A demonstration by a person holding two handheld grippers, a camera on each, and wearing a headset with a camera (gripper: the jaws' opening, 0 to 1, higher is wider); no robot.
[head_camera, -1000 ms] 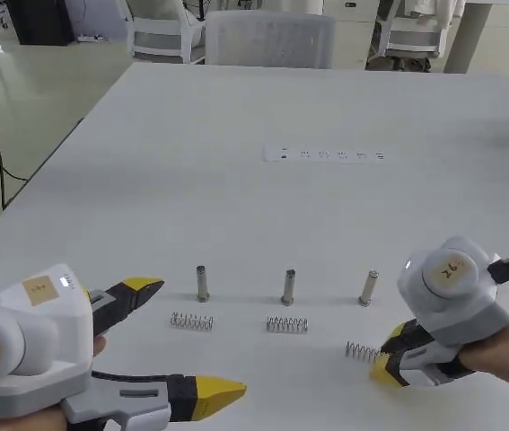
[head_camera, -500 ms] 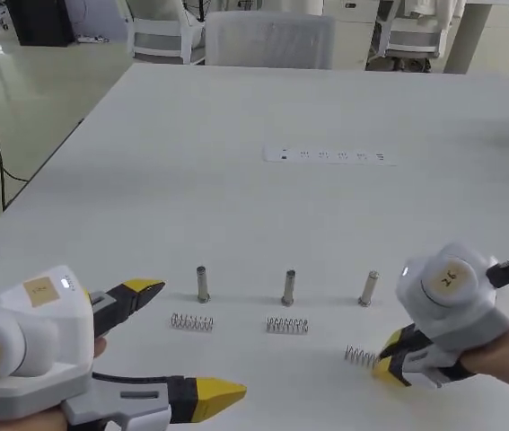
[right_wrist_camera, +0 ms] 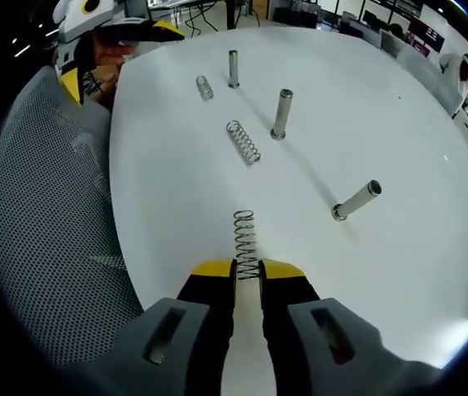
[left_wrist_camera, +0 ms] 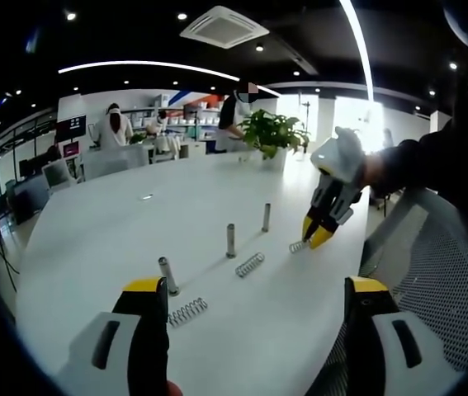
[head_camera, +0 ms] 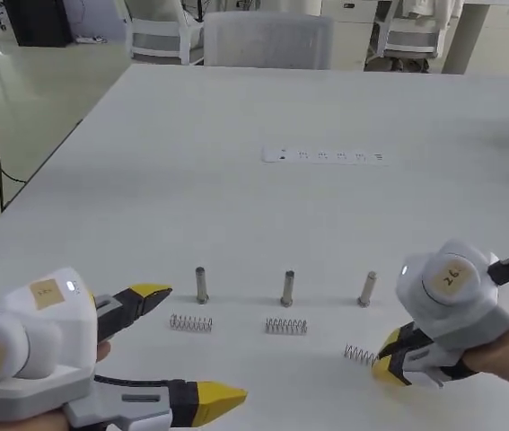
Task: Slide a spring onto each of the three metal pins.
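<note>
By the tabletop [head_camera: 236, 206] front edge, right gripper [right_wrist_camera: 248, 268] pinches a spring [right_wrist_camera: 244, 235]; lift slowly above closest pin [right_wrist_camera: 356, 200]; left gripper [left_wrist_camera: 255, 285] spread wide.

Open-plan office, by every sign: long white conference table [head_camera: 236, 126] with a power strip [head_camera: 321, 156] at its middle, grey mesh chairs [head_camera: 267, 40] at its far end, pale cabinets [head_camera: 348, 13] behind and a polished pale floor [head_camera: 39, 81] alongside. Overhead, a recessed air-conditioning cassette [left_wrist_camera: 224, 26], spotlights [left_wrist_camera: 182, 16] and curved light strips [left_wrist_camera: 151, 64]. Further back, a potted plant [left_wrist_camera: 271, 132], a dark screen [left_wrist_camera: 71, 126] and people [left_wrist_camera: 118, 128] among desks.
</note>
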